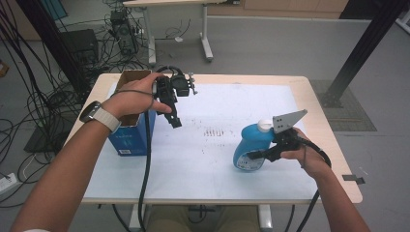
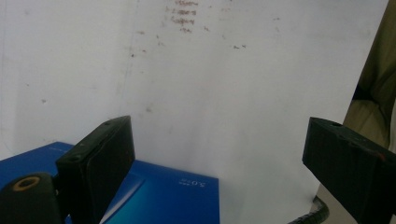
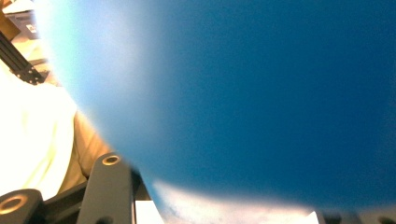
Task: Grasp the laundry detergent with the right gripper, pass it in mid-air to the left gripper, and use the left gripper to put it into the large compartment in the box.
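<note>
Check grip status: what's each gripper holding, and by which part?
Right gripper is shut on the blue bottle, gripping its lower body on the side. Left gripper is open and holds nothing.

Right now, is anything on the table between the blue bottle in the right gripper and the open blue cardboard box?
Nothing visible: only bare white sheet lies between the white-capped blue plastic bottle and the blue cardboard box; the open left gripper hangs beside the box.

The blue box (image 2: 154, 196) bears a small "5.0", seen upside down.
</note>
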Available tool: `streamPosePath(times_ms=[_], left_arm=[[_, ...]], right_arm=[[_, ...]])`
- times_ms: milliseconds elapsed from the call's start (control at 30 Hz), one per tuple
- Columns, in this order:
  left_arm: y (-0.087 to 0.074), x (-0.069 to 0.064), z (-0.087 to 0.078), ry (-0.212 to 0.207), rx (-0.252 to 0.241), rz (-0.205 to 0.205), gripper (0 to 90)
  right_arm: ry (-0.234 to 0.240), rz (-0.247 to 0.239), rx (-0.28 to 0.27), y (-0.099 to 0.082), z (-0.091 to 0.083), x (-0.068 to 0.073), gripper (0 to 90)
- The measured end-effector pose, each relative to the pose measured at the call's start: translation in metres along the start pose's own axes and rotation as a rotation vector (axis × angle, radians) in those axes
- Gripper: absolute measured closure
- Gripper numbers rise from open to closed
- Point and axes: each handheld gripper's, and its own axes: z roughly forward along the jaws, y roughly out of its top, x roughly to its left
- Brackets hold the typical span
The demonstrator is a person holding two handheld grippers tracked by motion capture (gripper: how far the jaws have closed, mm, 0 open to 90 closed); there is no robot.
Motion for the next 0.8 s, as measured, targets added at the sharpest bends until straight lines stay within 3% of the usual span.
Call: streamPosePath(times_ms=[133, 233, 800], left_arm=[[0.002, -0.003, -0.007, -0.002, -0.002, 0.008, 8.9], [0.005, -0.008, -0.017, 0.0, -0.009, 0.025, 9.0], [0.027, -0.025, -0.048, -0.004, 0.042, 0.092, 8.3]], right_arm=[[0.006, 0.011, 0.006, 0.013, 0.0, 0.004, 43.3], [-0.027, 0.002, 0.014, 0.025, 0.001, 0.007, 43.3], [-0.045, 0.002, 0.063, 0.076, 0.01, 0.013, 43.4]])
